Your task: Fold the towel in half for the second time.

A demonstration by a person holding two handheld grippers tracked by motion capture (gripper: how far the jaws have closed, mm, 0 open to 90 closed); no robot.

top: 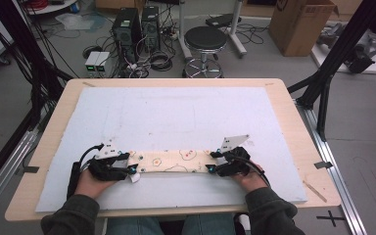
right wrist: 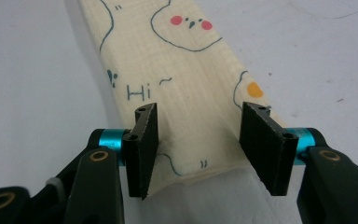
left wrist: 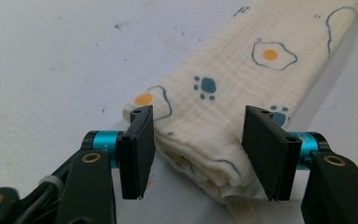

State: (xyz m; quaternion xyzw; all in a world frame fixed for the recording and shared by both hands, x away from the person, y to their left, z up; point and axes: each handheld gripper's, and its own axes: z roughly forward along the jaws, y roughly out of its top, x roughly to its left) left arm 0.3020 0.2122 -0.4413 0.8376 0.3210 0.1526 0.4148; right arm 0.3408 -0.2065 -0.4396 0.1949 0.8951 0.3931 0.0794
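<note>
Wooden table (top: 293, 127) in front of me, topped by a big white foam sheet (top: 176, 117) that takes up most of it. Floor beyond has a round black stool (top: 205, 39), two computer towers (top: 136, 27) with tangled cables, and a cardboard box (top: 301, 24) at the far right.

On the near part of the sheet lies a folded cloth (top: 174, 160), a long narrow cream strip running left to right between my two hands. Print on it: fried eggs, blue paw marks, a small face with pink cheeks, "Hi" lettering. Several layers stacked at the left end, seen in the left gripper view (left wrist: 223, 102).

My left gripper (top: 127, 165) sits at the strip's left end. In its own view (left wrist: 198, 149) the jaws straddle that end, one at each long edge. Gaps show on both sides, pads not pressing, so it is open around the cloth, fairly wide.

My right gripper (top: 214, 162) sits at the strip's right end. In its own view (right wrist: 198, 149) the jaws stand either side of the cloth (right wrist: 177, 93) end, which lies flat on the sheet. The left jaw is right at the edge, cannot tell if it touches; the right jaw is just clear. Open, medium-wide, nothing clamped.

Both sleeves come in from the near table edge.
</note>
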